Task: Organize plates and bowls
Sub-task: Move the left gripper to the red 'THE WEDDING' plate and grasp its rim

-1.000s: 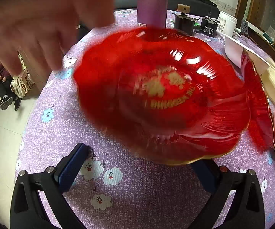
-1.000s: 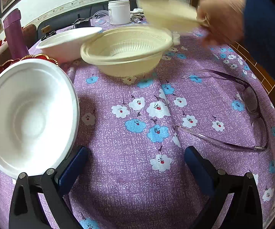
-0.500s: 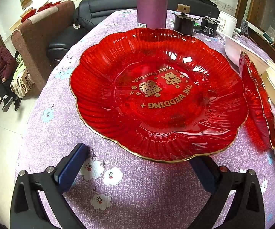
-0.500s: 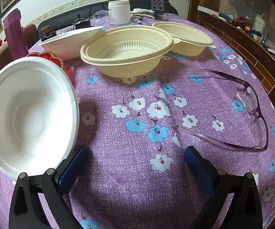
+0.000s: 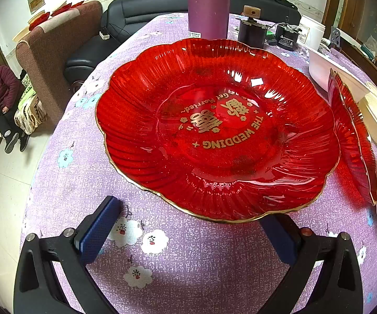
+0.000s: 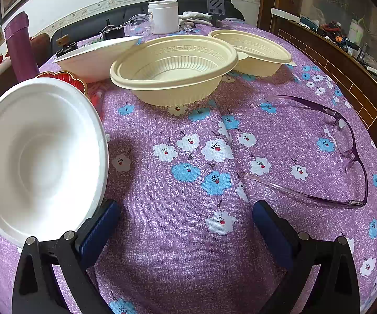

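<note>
Plates and bowls crowd your floral cloth (image 6: 188, 248): a scalloped, ribbed red plate (image 5: 214, 130) lies ahead of your wide-open left gripper (image 5: 193, 233), 2 fluted cream bowls (image 6: 174, 74) beyond your wide-open right gripper (image 6: 187, 230).

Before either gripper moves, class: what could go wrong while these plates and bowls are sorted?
1. The second red ribbed plate appears to stand tilted on edge beside the large red scalloped plate; a nudge could topple it.
2. The purple-framed eyeglasses lie open near the right gripper and could be swept.
3. The tilted white foam bowl may roll.
</note>
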`<state>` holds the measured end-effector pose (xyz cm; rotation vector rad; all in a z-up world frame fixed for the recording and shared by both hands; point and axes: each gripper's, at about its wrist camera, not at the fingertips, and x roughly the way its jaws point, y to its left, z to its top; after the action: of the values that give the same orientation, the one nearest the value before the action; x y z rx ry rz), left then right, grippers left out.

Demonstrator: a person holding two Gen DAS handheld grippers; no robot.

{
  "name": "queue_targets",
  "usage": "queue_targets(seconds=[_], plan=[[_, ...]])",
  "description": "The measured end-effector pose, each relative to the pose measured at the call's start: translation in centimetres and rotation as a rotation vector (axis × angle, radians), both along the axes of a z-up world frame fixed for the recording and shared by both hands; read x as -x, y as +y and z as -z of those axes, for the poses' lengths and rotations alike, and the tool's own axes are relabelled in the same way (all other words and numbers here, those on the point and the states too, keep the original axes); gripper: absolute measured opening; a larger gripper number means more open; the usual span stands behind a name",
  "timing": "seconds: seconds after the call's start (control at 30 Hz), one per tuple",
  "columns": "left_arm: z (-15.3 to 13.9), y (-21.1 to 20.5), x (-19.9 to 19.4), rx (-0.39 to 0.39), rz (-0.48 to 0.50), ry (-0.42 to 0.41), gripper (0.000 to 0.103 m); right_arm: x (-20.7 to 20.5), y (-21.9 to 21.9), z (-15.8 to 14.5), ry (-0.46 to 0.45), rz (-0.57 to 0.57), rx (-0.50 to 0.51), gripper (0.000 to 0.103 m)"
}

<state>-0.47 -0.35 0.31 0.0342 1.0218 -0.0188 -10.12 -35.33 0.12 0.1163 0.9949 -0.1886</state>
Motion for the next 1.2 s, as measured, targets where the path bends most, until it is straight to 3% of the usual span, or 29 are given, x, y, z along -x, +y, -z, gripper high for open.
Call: queue_targets(seconds=[0.33, 0.53, 0.6, 0.73, 0.83, 0.97, 1.03, 1.2], plan=[[0.2, 0.3, -0.2, -0.002, -0.021, -0.003, 0.103, 0.1, 0.0, 0.0, -0.001, -0.002, -0.002, 0.102], [0.2, 0.3, 0.4, -0.008, -0.014, -0.001, 0.103, 1.1, 0.0, -0.5, 0.049, -0.1, -0.023, 0.102], [0.0, 0.4, 0.9, -0.04, -0.019, -0.004, 0.103, 1.9, 0.1, -1.3, 0.038, -0.137, -0.049, 0.102], [-1.4, 0.4, 2.6, -0.095, -0.036, -0.089, 0.103, 3.5, 0.4, -3.9, 0.003, -0.215, -0.026, 0.102], [-2.7, 0.4, 4.2, -0.125, -0.04, -0.158, 0.103, 4.1, 1.7, -6.3, -0.064, -0.301, 0.027, 0.102], [-4.1, 1.0, 5.7, -0.116, -0.056, -0.227, 0.103, 4.4, 3.8, -9.5, -0.147, -0.407, 0.025, 0.101], [-5.0, 1.1, 6.2, -0.152, -0.066, -0.254, 0.103, 4.0, 5.1, -10.9, -0.177, -0.454, 0.015, 0.1], [-6.3, 1.6, 6.7, -0.166, -0.071, -0.256, 0.103, 2.5, 8.7, -13.6, -0.222, -0.563, 0.0, 0.096]])
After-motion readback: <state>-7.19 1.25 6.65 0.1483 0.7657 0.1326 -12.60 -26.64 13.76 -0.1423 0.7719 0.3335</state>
